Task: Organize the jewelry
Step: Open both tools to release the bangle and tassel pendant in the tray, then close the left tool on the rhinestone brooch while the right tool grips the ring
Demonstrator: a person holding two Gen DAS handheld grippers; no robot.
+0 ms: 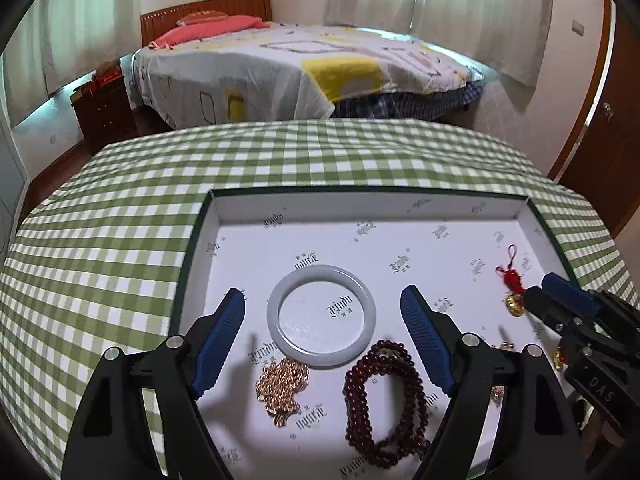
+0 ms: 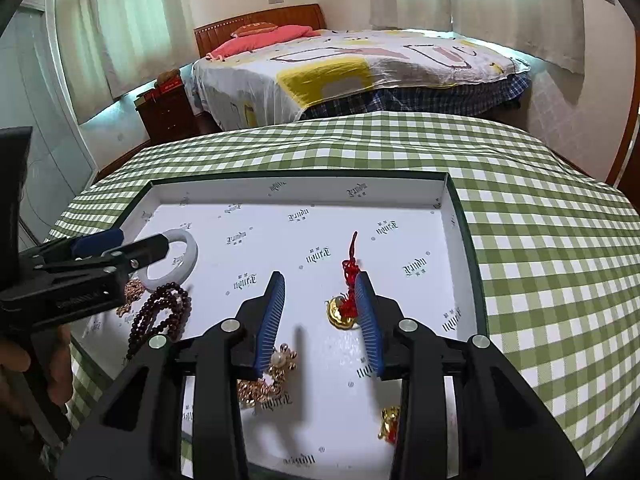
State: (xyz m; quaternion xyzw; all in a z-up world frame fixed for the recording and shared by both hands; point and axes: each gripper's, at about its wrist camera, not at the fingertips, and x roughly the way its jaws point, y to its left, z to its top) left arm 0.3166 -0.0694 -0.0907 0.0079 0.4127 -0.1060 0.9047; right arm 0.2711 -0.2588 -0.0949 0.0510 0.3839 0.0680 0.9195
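Left gripper fingers wide around bangle (untouched); right gripper fingers apart, empty.

left gripper: black plastic linkage arms, round silver pivot pins, ribbed blue pads on the fingers
right gripper: same black frame, silver pins behind the pads, blue ridged pads
marking: white letters "DAS" on the right gripper's black body
hand: bare fingers behind the left gripper's handle
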